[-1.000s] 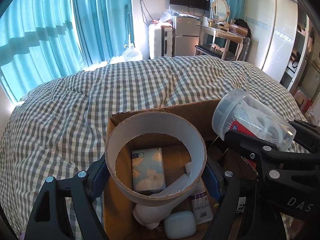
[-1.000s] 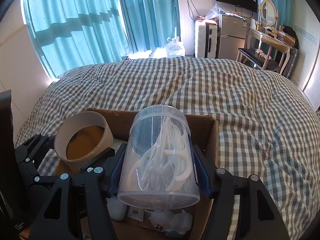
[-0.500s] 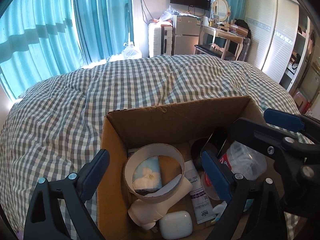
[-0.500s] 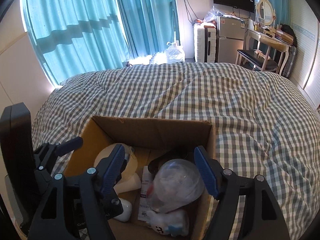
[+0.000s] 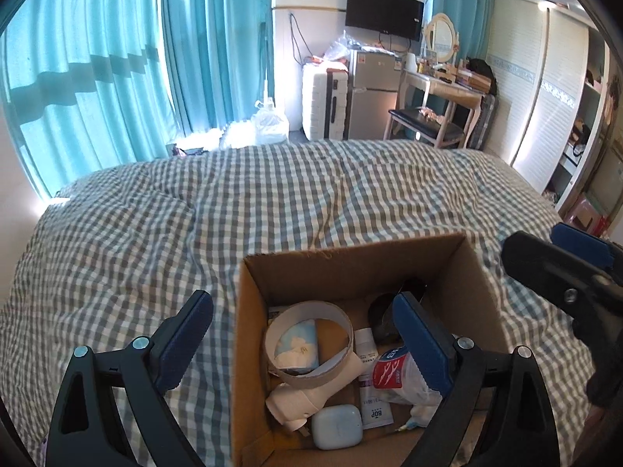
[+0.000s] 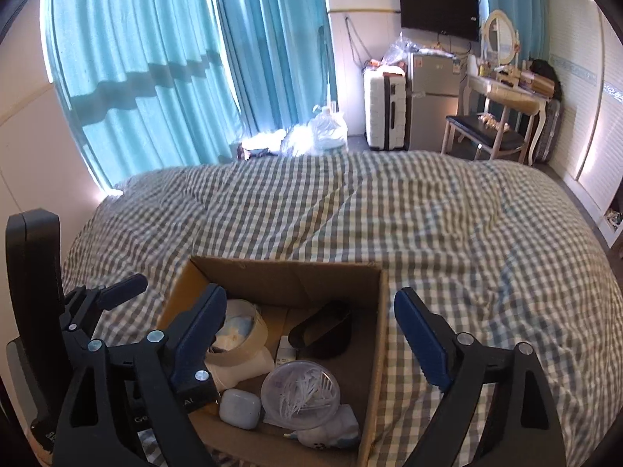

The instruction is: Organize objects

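Note:
An open cardboard box (image 5: 350, 251) (image 6: 284, 264) sits on the checked bed. A cardboard ring (image 5: 311, 379) (image 6: 243, 346) lies inside it on a white item. To the ring's right lies a clear plastic tub (image 5: 393, 373) (image 6: 300, 393) of white pieces. A white earbud case (image 5: 337, 426) (image 6: 239, 408) rests at the near side. My left gripper (image 5: 301, 303) hangs open above the box with nothing in it. My right gripper (image 6: 309, 297) is above the box's right half, its jaws opening and holding nothing. It also shows at the right of the left wrist view (image 5: 545, 245).
A black pouch (image 6: 323, 334) and a tissue pack (image 5: 298, 344) also lie in the box. The grey checked duvet (image 5: 272, 202) spreads all around. Beyond the bed stand teal curtains (image 5: 117, 70), a white suitcase (image 5: 323, 101), a small fridge (image 5: 373, 93) and a dressing table with stool (image 5: 432, 116).
One second ago the left gripper held the cardboard ring and the right held the clear tub above the box. Both now lie in the box. Both grippers have opened and risen.

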The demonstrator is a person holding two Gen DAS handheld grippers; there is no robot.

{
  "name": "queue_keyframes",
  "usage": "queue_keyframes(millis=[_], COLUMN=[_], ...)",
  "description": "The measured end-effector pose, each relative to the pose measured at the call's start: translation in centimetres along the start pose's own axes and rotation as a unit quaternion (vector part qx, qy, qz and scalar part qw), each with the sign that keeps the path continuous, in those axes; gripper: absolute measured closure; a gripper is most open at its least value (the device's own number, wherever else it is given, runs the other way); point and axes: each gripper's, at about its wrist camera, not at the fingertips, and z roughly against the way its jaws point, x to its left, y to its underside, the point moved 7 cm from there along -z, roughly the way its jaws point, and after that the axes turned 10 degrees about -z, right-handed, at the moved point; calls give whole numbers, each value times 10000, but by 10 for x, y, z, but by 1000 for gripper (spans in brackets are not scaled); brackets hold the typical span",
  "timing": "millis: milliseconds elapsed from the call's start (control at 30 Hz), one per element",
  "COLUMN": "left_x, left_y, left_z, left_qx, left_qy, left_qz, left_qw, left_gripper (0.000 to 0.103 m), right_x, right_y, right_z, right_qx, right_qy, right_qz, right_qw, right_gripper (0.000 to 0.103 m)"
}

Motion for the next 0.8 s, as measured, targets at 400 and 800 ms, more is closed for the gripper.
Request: queue_keyframes(millis=[400,800], left_x=[8,5], left_y=[-37,-36], left_z=[142,281], left_qx=[-1074,-1978], left_qy=[-268,-420], left_qz=[41,50], left_qw=[9938,9793], left_gripper=[1,0], right_x=[8,15], right_y=[-27,-17], right_z=[134,262], right_qx=[-949,-1833], right_qy=[185,304], right_qz=[62,135], right_qw=[9953,9825], right_gripper=[5,3])
